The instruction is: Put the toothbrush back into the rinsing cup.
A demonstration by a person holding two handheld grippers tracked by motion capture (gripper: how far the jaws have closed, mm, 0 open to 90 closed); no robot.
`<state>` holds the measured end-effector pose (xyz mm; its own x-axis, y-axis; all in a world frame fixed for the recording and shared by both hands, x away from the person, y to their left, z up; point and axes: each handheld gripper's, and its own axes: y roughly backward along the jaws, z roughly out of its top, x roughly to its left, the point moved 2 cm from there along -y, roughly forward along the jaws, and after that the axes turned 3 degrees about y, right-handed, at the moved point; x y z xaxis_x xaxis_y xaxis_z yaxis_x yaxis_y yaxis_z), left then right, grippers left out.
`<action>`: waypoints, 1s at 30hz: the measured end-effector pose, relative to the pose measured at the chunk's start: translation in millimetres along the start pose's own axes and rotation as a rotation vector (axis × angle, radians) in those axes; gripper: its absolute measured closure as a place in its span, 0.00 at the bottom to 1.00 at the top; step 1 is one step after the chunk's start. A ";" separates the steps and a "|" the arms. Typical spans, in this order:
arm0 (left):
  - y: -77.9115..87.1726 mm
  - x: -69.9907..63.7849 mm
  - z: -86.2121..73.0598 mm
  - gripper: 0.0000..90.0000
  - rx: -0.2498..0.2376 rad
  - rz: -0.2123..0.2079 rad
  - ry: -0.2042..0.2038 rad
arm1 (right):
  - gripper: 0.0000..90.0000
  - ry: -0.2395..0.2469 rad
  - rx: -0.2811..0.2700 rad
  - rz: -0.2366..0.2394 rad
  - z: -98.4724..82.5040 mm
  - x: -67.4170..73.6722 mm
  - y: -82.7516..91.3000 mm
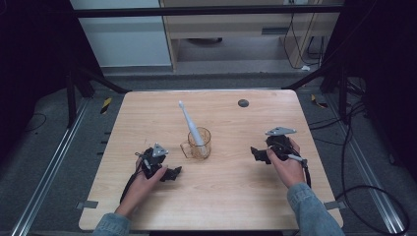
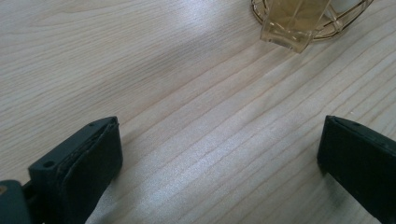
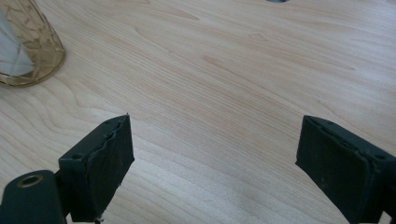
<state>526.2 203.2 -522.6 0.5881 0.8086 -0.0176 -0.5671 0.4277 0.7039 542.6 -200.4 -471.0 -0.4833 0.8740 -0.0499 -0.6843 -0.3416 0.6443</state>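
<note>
The light wooden bench (image 1: pixel 221 196) carried an amber, faceted transparent glass mug (image 1: pixel 199 143) near its centre, handle turned toward 8 o'clock. A white electric toothbrush (image 1: pixel 190 124) stood in the mug, leaning with its brush head toward 11 o'clock. A small dark round disc (image 1: pixel 243 103) was set in the bench surface toward 1 o'clock from the mug, well apart from it.

The left gripper (image 1: pixel 173 173) rested on the bench at about 7 o'clock from the mug, near it but not touching, held by the person's left hand (image 1: pixel 147 179). In the left gripper view its jaws stood wide apart with only bare wood grain between them; the left gripper (image 2: pixel 219 154) was released and grasped nothing. The mug's base and handle (image 2: pixel 299 23) appeared at the upper edge of that view, at roughly 1 o'clock from the jaws.

The right gripper (image 1: pixel 256 153) sat at about 3 o'clock from the mug, clear of it, held by the person's right hand (image 1: pixel 287 167). In the right gripper view the right gripper (image 3: pixel 215 149) was likewise released, jaws spread over bare bench, nothing between them. The mug (image 3: pixel 28 46) appeared at 10 o'clock in that view, apart from the jaws.
</note>
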 end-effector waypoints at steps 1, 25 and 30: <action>0.0 0.0 0.0 0.00 0.000 0.000 0.000 | 0.12 -0.001 0.004 -0.004 -1.2 -1.4 -1.5; -0.1 -0.1 0.0 0.00 -0.001 0.000 0.001 | 0.15 -0.094 0.019 -0.042 -10.4 -22.1 -35.6; 0.1 0.1 0.0 0.00 0.001 0.000 -0.001 | 0.16 -0.134 0.002 -0.076 -11.3 -31.1 -40.4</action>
<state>526.2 203.3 -522.6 0.5887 0.8082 -0.0164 -0.5666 0.4270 0.7047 579.1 -217.8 -504.1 -0.3529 0.9357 0.0038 -0.7147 -0.2721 0.6443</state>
